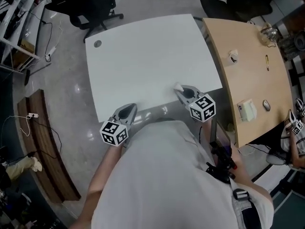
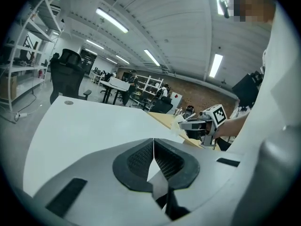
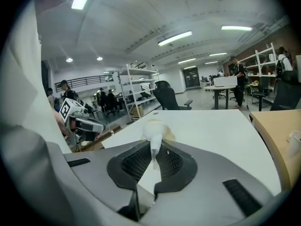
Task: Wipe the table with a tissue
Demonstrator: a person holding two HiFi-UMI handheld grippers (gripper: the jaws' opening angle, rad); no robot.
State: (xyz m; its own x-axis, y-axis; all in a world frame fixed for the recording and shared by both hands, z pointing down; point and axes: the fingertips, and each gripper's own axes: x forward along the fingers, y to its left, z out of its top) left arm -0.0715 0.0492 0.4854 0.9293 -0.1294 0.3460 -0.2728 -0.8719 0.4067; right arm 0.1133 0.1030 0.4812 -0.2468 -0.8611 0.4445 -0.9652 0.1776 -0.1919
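R gripper [image 3: 154, 149] pinches 1 tissue [image 3: 152, 127]; L gripper [image 2: 154, 144] pressed together, empty; 1 white table [image 1: 143, 56].

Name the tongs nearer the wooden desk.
Right. The right tongs, shut on a tissue, hover near the wooden desk; the left tongs, shut and empty, are farther away.

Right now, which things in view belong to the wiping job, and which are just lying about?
In the job: tissue, pinched in the right claw; white table.
Lying about: wooden desk alongside, white box on it; black office chair; left claw, shut, empty.
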